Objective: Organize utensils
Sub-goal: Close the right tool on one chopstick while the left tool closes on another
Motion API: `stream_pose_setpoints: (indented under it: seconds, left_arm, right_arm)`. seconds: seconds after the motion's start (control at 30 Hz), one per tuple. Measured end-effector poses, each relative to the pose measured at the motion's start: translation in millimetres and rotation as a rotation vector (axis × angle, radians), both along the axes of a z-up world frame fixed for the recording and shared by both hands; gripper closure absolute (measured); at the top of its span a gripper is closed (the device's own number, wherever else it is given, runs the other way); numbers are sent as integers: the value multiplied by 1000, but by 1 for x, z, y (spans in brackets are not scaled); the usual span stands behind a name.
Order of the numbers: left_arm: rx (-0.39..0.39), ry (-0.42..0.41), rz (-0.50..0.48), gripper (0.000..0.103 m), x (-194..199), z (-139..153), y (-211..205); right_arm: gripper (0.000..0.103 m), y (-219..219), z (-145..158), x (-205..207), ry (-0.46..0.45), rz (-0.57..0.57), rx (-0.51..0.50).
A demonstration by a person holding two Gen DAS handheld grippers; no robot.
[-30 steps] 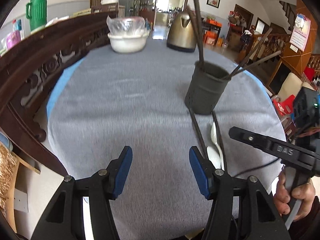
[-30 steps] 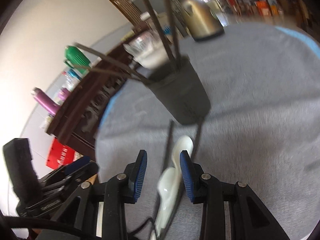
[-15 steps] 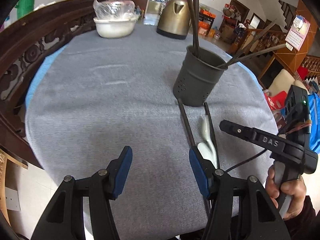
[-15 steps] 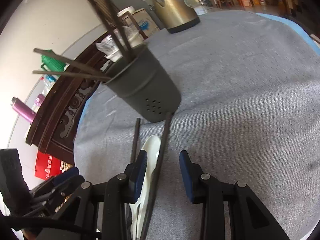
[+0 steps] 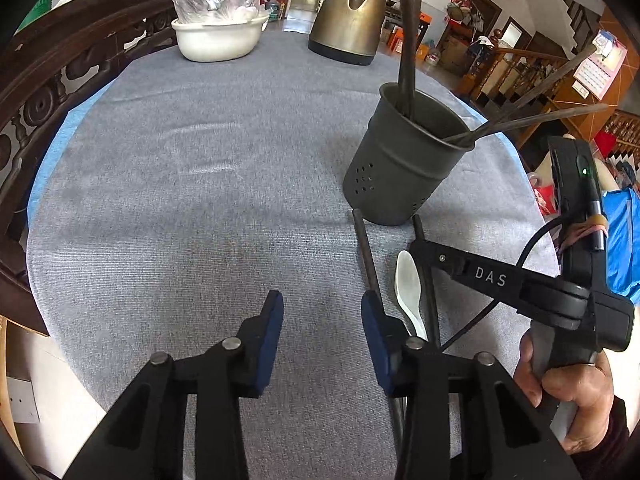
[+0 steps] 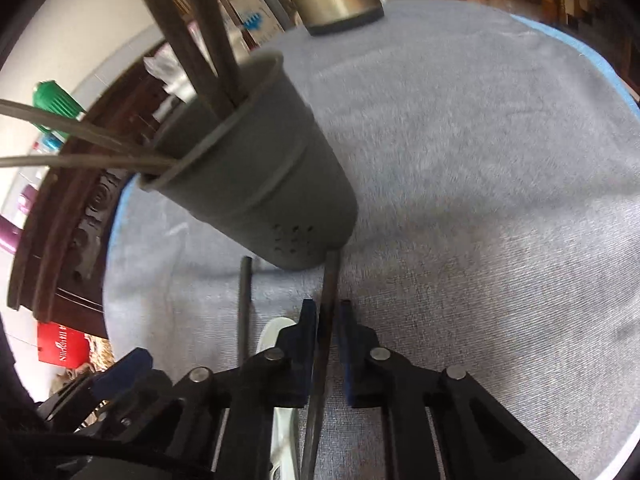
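My right hand-held gripper (image 6: 328,334) has just closed on the dark chopstick (image 6: 326,300) lying ahead of it (white ceramic spoon (image 6: 276,330) just left), so it can go into the grey perforated metal cup (image 6: 256,184). My left hand-held gripper (image 5: 322,332) has narrowed but stands spread, empty.

Daylight fills both views, coming from the bright doorway and rooms far ahead of the left gripper (image 5: 322,336), so the grey cloth (image 5: 200,200) is evenly lit with only soft shadows. The left wrist picture is sharp, while the right wrist picture is smeared by motion around the holder (image 6: 260,184) just ahead of the right gripper (image 6: 329,320). Both views bend strongly at the edges and end in black corners.
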State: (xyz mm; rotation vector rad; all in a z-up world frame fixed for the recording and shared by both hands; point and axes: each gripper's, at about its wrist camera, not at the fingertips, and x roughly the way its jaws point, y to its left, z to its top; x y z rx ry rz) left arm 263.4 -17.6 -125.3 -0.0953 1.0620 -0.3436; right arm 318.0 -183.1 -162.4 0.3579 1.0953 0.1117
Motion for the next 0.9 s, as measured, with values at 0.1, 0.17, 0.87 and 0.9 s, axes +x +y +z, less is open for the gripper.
stream_pose_setpoints:
  seconds: [0.1, 0.17, 0.87, 0.9]
  left_arm:
    - [-9, 24, -9, 61, 5, -5, 0]
    - [-20, 38, -21, 61, 10, -6, -2]
    - [20, 179, -42, 72, 72, -29, -54]
    - [25, 179, -42, 81, 74, -30, -55]
  right_arm:
    - [94, -2, -1, 0, -12, 1, 8]
    - [95, -8, -2, -3, -13, 1, 15]
    - [93, -34, -3, 13, 68, 18, -53]
    - [93, -33, -3, 14, 56, 28, -62]
